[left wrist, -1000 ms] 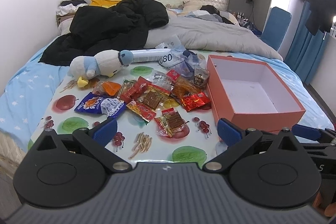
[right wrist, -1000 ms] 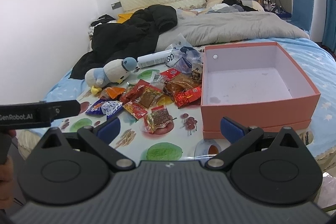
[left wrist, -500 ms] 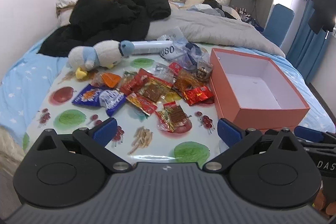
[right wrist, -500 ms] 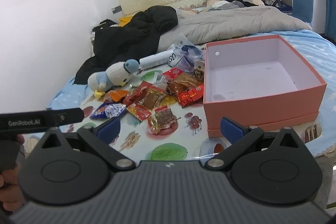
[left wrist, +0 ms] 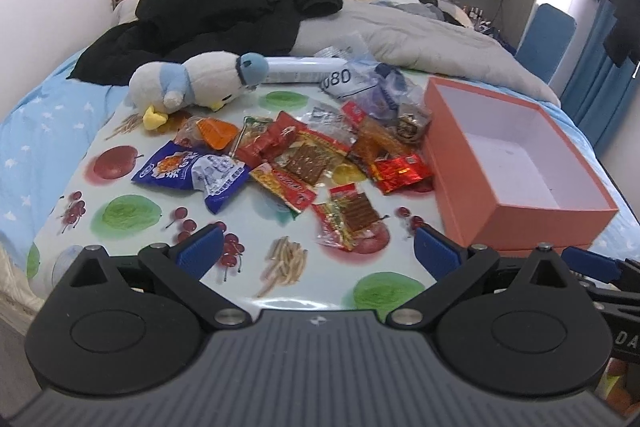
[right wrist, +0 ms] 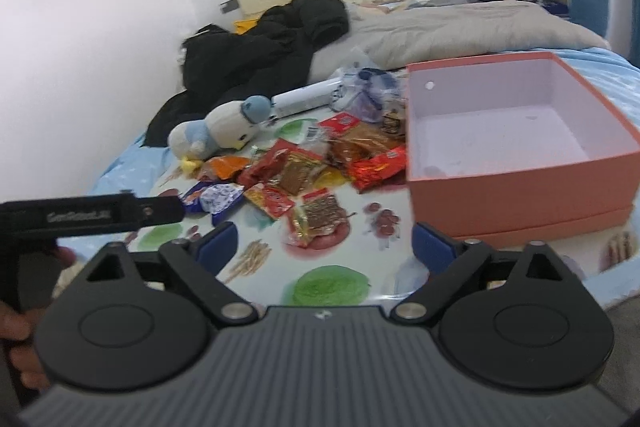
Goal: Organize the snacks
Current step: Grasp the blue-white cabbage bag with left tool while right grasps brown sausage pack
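Observation:
Several snack packets lie in a heap on a fruit-print mat (left wrist: 128,215) on the bed: a blue bag (left wrist: 192,173), a red foil pack (left wrist: 402,171), an orange pack (left wrist: 214,133) and a clear pack of brown strips (left wrist: 352,215), seen also in the right wrist view (right wrist: 320,215). An open salmon-pink box (left wrist: 520,215) (right wrist: 520,183) stands empty to their right. My left gripper (left wrist: 316,251) is open and empty, just short of the strip pack. My right gripper (right wrist: 324,247) is open and empty, near the mat's front edge.
A plush penguin (left wrist: 200,83) lies at the mat's back left. A white tube (left wrist: 300,75) and clear bags (left wrist: 380,83) lie behind the snacks. A black jacket (left wrist: 224,15) and grey duvet (left wrist: 420,35) cover the bed. The left gripper's body (right wrist: 80,217) shows at left.
Both grippers have moved forward toward the mat, so the snacks and box appear closer. The right wrist view is blurred from motion. Nothing was grasped.

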A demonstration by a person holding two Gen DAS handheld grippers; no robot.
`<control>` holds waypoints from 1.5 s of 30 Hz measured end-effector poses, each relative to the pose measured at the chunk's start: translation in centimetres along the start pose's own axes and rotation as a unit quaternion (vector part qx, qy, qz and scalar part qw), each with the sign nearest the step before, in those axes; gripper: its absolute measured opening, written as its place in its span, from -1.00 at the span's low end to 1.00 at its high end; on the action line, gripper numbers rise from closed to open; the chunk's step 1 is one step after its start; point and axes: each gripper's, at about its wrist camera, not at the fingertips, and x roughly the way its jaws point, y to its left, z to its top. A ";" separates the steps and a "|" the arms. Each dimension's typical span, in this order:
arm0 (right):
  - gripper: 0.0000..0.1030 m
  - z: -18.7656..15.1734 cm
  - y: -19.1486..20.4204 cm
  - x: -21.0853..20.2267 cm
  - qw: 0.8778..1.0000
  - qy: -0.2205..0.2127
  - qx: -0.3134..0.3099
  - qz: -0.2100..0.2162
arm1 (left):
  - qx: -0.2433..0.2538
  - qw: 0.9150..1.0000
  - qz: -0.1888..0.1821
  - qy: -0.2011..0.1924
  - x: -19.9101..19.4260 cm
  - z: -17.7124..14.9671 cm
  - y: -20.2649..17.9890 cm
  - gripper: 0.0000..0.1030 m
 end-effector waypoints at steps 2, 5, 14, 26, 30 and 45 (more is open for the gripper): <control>0.57 0.0 0.2 0.8 1.000 0.002 -0.010 -0.004 | -0.009 1.000 -0.001 0.002 0.7 0.0 1.0 0.99; 0.45 -0.2 0.6 1.9 1.000 0.005 -0.014 0.009 | -0.019 1.000 0.003 0.009 1.8 -0.3 2.4 0.99; 0.18 -1.9 2.8 5.7 0.998 0.030 -0.051 0.033 | -0.046 0.999 0.027 0.010 6.0 -1.0 7.1 0.98; 0.15 -1.4 5.1 13.2 0.988 0.048 -0.144 0.035 | -0.142 0.989 0.023 0.014 13.9 0.6 13.7 0.85; 0.15 -1.0 3.9 16.5 0.989 0.068 -0.133 0.011 | -0.185 0.982 0.020 0.019 17.0 0.9 15.6 0.80; 0.67 -0.2 1.5 24.6 0.989 0.112 -0.100 0.009 | -0.203 0.977 0.070 0.013 23.4 1.7 17.0 0.77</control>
